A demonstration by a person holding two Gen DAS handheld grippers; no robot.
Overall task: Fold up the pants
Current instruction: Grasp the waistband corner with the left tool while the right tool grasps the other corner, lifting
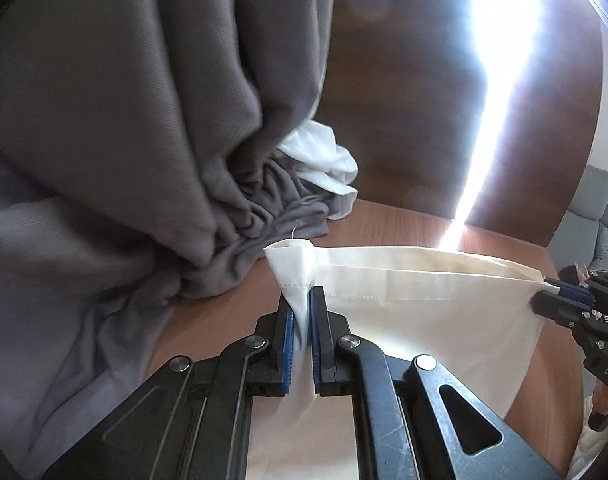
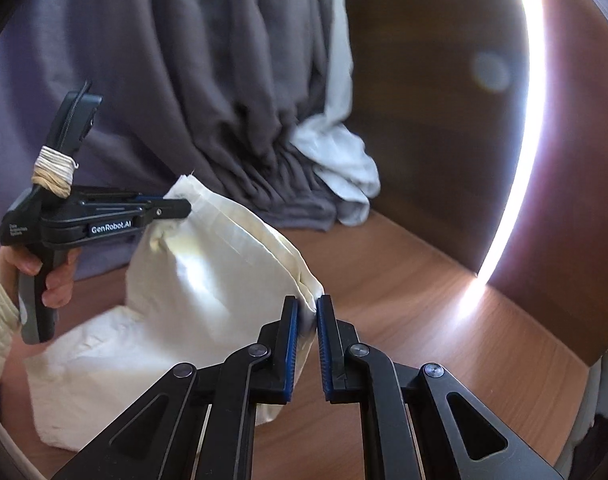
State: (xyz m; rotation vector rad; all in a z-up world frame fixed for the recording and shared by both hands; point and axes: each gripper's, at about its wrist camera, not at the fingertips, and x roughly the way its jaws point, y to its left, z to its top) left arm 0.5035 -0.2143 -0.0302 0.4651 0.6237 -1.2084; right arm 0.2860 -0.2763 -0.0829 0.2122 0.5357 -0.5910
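Daylight pours in from the upper right in both views, a burnt-out white streak of glare (image 1: 499, 92) that washes out all detail where it crosses the dark wooden wall panel (image 1: 403, 80) and spills onto the reddish-brown wooden bench (image 2: 403, 280). A soft lens-flare spot (image 2: 491, 72) floats beside the streak in the right wrist view. The heavy grey curtain (image 1: 124, 100) sits in dim, flat shade. The cream cotton cloth (image 2: 208, 280) is bright, lightly motion-blurred at its lower edge. Fisheye bending curves straight lines, and the corners fall to black.
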